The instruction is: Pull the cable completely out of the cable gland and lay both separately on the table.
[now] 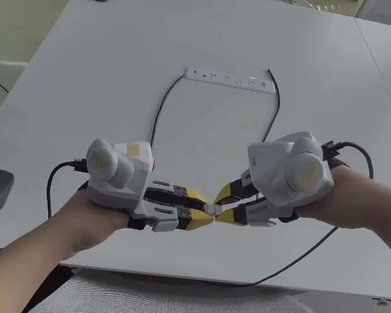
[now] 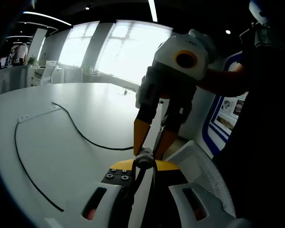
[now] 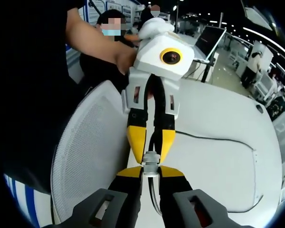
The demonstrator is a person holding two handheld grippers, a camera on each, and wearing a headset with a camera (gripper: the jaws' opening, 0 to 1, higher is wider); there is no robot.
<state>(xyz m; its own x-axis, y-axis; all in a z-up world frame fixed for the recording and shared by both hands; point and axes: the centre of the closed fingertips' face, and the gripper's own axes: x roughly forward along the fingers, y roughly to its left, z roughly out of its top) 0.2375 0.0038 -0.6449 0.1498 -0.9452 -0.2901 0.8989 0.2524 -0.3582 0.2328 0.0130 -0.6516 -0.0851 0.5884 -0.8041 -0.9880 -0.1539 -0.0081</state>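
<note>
The small pale grey cable gland [image 1: 212, 210] hangs in the air over the near edge of the white table [image 1: 202, 98], between the two grippers, which meet tip to tip. The left gripper [image 1: 201, 218] is clenched on the thin black cable [image 2: 140, 178] just behind the gland. The right gripper [image 1: 223, 207] pinches the gland from the right, and the cable remains threaded through it, with a white power strip [image 1: 229, 79] lying far behind.

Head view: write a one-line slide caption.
Left gripper and right gripper meet tip to tip over the white table, jaws shut on a small cable gland.
</note>
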